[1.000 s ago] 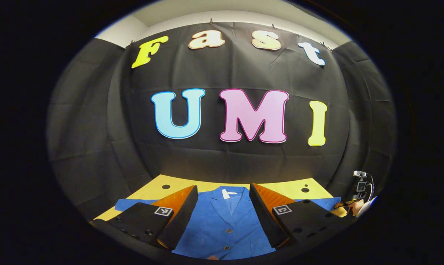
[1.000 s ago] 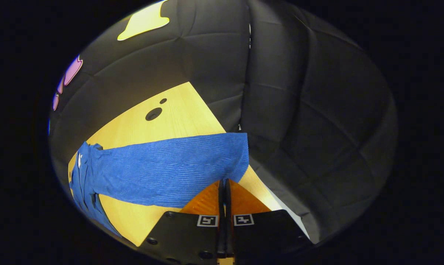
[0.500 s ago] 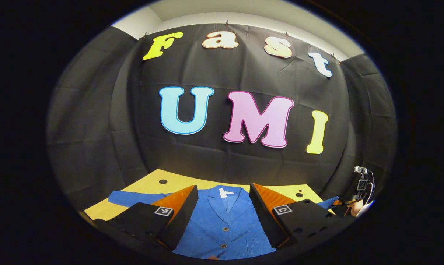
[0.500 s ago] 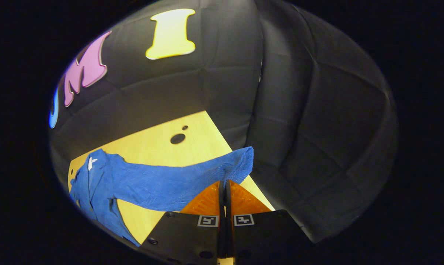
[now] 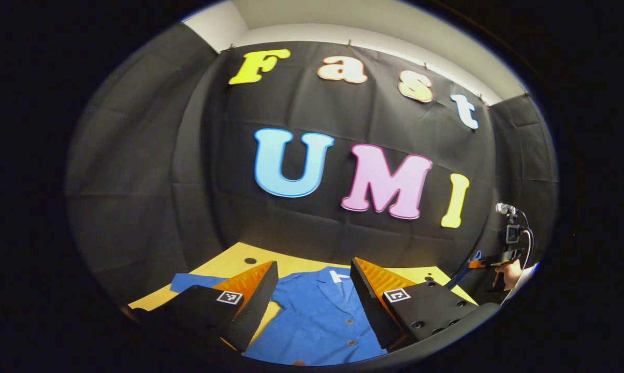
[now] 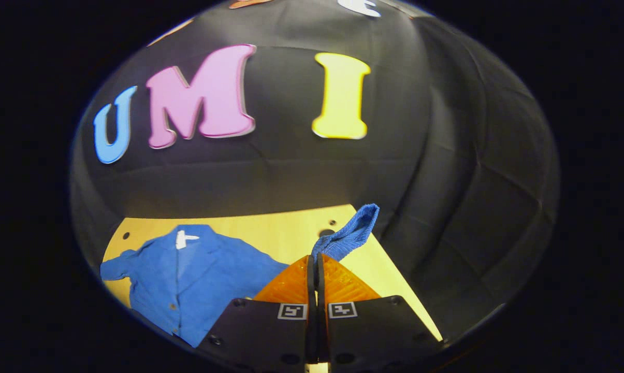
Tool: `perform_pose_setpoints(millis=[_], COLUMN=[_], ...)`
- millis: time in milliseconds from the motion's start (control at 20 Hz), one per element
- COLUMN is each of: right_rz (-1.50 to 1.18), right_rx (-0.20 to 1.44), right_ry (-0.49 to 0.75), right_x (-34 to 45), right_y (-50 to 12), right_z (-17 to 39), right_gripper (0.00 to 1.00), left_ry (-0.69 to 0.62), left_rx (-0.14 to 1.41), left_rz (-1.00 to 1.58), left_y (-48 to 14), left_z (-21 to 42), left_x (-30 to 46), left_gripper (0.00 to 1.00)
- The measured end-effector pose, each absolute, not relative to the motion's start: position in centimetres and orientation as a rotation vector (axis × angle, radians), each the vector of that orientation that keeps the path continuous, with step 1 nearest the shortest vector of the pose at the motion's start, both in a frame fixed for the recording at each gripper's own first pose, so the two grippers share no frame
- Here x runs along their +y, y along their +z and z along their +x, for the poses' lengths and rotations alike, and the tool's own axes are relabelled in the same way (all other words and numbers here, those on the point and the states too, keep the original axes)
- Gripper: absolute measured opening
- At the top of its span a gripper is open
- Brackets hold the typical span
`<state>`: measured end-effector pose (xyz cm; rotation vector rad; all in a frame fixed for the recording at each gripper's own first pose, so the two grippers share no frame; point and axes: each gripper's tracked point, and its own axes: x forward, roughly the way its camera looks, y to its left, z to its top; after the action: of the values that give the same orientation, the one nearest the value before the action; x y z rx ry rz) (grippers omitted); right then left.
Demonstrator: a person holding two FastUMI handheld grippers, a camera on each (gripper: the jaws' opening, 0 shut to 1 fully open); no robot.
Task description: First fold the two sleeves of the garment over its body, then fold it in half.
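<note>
A blue button-front garment point(image 5: 317, 316) lies flat on the yellow table point(image 5: 229, 267), collar toward the booth wall. My left gripper point(image 5: 313, 265) hovers open just above its body, with nothing between the fingers. One sleeve point(image 5: 187, 282) lies spread out to the left. My right gripper point(image 6: 315, 257) is shut on the other sleeve's cuff point(image 6: 350, 235), which is raised off the table and curls up past the fingertips. In the right gripper view the garment body point(image 6: 198, 269) lies to the left. Far right in the left gripper view, the right gripper point(image 5: 476, 263) holds the lifted sleeve point(image 5: 462, 272).
Round holes point(image 6: 326, 232) mark the table point(image 6: 270, 233) near its back corners. Black cloth walls close in the table at the back and on both sides. A person's hand point(image 5: 508, 274) holds the right gripper at the table's right edge.
The right gripper lifted the sleeve off the table and swung toward the garment's body, so the sleeve now bunches upward. The left gripper turned a little to the left and stayed open.
</note>
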<state>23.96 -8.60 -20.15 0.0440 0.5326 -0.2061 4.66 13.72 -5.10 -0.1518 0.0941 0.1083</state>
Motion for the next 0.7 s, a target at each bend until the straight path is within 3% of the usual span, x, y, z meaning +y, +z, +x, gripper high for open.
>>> perform_pose_setpoints(millis=[250,700], right_rz=[0.010,0.157], right_rx=[0.532,0.677], right_ry=[-0.048,0.182], right_x=[6.2,29.5], right_y=[-18.2,-28.3], right_z=[29.0,32.8], right_gripper=[0.01,0.01], left_ry=[0.213,0.402], left_rx=[0.107,0.202], left_rz=[-0.141,-0.111], left_y=[-7.2,-11.5], left_z=[2.7,-2.4], left_x=[21.8,32.3], left_gripper=[0.81,0.81])
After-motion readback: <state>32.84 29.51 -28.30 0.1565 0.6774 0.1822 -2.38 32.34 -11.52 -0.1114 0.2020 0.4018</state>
